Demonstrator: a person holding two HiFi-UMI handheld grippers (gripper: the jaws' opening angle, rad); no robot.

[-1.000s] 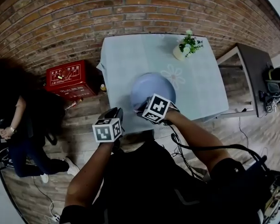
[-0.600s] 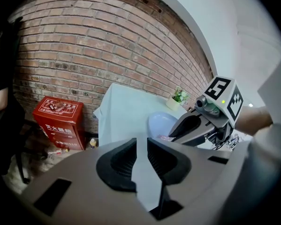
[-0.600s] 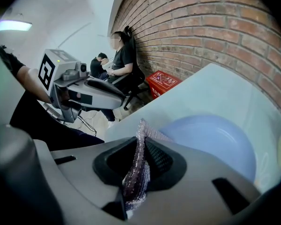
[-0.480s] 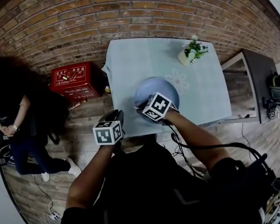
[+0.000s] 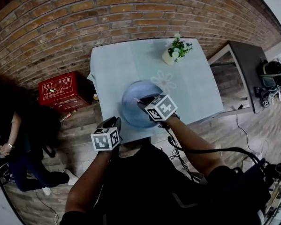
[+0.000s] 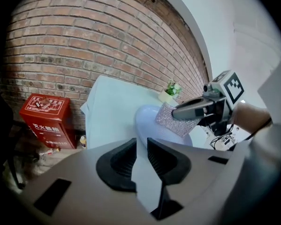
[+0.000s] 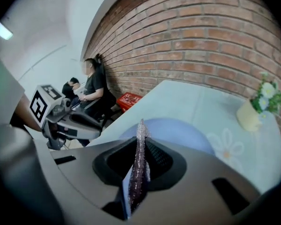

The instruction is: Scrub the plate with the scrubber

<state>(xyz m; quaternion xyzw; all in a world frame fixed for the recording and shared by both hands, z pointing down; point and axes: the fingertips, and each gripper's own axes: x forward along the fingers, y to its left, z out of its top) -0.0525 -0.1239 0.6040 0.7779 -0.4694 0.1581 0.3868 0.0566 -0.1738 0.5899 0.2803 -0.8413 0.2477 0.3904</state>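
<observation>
A pale lavender plate (image 5: 133,110) lies on the light blue tablecloth (image 5: 126,64) near the table's front edge. My right gripper (image 5: 141,101) reaches over the plate's middle, shut on a silvery glittering scrubber (image 6: 174,119) that hangs down onto the plate (image 6: 147,121). In the right gripper view the scrubber (image 7: 139,168) stands edge-on between the pads, with the plate (image 7: 178,130) beyond. My left gripper (image 5: 113,122) hovers at the table's near left corner, just short of the plate's rim. Its jaws stand a little apart with only the cloth showing between them.
A small flowering plant in a white pot (image 5: 173,51) stands at the table's far right. A red box (image 5: 59,92) sits on the wooden floor to the left, near a standing person (image 5: 11,142). A dark side table (image 5: 246,67) is at the right, and cables trail below.
My right gripper has carried the scrubber from the plate's near rim in toward its middle. The left gripper has stayed by the table's corner. The head view has shifted slightly.
</observation>
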